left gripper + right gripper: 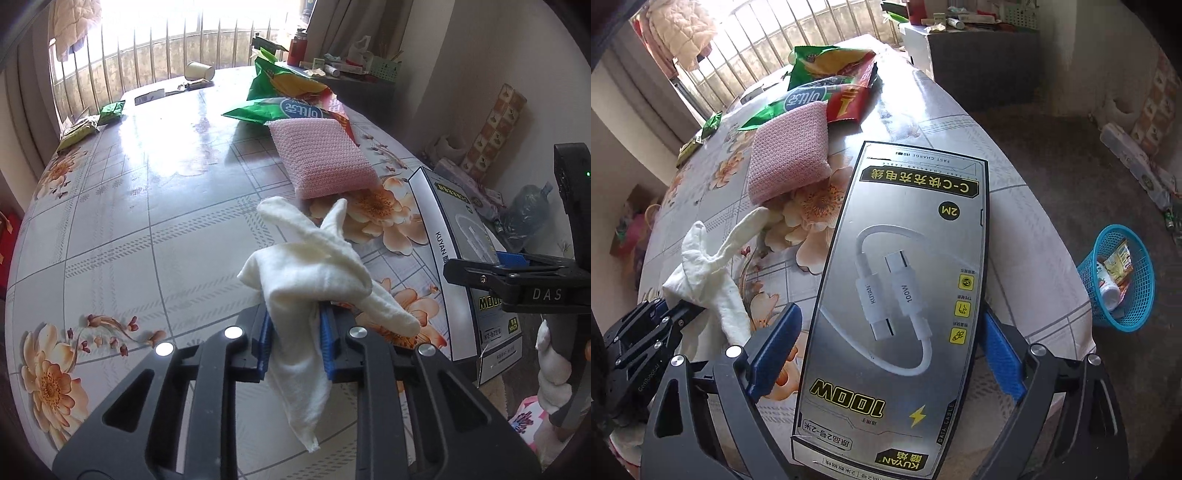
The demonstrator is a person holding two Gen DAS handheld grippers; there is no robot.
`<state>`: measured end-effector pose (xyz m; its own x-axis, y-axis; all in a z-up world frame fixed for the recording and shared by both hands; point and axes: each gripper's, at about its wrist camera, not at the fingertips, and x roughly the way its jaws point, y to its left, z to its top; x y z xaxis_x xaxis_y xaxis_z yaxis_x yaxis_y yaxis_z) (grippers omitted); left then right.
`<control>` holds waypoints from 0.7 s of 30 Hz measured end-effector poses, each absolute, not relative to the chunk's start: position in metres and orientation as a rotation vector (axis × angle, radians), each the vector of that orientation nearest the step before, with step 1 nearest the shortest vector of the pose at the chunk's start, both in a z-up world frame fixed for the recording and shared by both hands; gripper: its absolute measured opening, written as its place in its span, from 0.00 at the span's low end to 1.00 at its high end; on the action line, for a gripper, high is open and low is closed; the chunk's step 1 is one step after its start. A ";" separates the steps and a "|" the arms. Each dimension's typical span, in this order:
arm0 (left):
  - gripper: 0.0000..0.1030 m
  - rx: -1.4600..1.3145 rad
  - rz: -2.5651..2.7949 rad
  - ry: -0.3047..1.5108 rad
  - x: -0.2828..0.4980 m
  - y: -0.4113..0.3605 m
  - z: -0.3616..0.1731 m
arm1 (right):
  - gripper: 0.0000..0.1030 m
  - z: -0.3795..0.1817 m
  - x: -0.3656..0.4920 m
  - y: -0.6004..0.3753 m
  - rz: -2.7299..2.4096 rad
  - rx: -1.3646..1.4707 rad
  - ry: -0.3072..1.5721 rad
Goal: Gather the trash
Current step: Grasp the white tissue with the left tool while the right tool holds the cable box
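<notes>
A crumpled white tissue (pixel 310 266) is pinched between the blue pads of my left gripper (pixel 295 332), which is shut on it just above the floral tablecloth (pixel 147 229). The tissue (pixel 713 280) and left gripper (pixel 665 314) also show at the left of the right wrist view. A silver cable box (pixel 905 295) lies flat at the table's near edge. My right gripper (pixel 888 350) stands open astride it, with the left pad clear of the box's side. The same box (pixel 454 236) and right gripper (pixel 517 280) appear at the right of the left wrist view.
A pink knitted pad (pixel 321 158) lies behind the tissue, with green and red snack bags (pixel 284 81) beyond it. A paper cup (pixel 199 71) and small green packets (pixel 110 112) sit at the far edge. A blue mesh basket (pixel 1134 314) holding wrappers stands on the floor at right.
</notes>
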<state>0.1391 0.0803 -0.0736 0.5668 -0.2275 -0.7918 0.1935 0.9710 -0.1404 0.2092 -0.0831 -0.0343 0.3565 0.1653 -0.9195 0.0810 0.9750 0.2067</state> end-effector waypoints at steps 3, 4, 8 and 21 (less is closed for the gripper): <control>0.19 -0.065 -0.246 0.926 0.136 0.086 -0.070 | 0.87 -0.036 0.206 -0.077 0.041 0.175 1.197; 0.19 -0.071 -0.246 0.921 0.135 0.087 -0.068 | 0.87 -0.036 0.205 -0.075 0.038 0.163 1.192; 0.19 -0.086 -0.245 0.903 0.132 0.093 -0.063 | 0.84 -0.036 0.201 -0.074 0.034 0.145 1.176; 0.19 -0.127 -0.249 0.860 0.121 0.109 -0.048 | 0.80 -0.012 0.188 -0.087 0.076 0.260 1.111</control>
<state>0.1208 0.1092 -0.0477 0.6256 -0.2677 -0.7328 0.1654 0.9635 -0.2107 0.1881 -0.0868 -0.0122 0.4449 0.1897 -0.8753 0.0688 0.9672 0.2446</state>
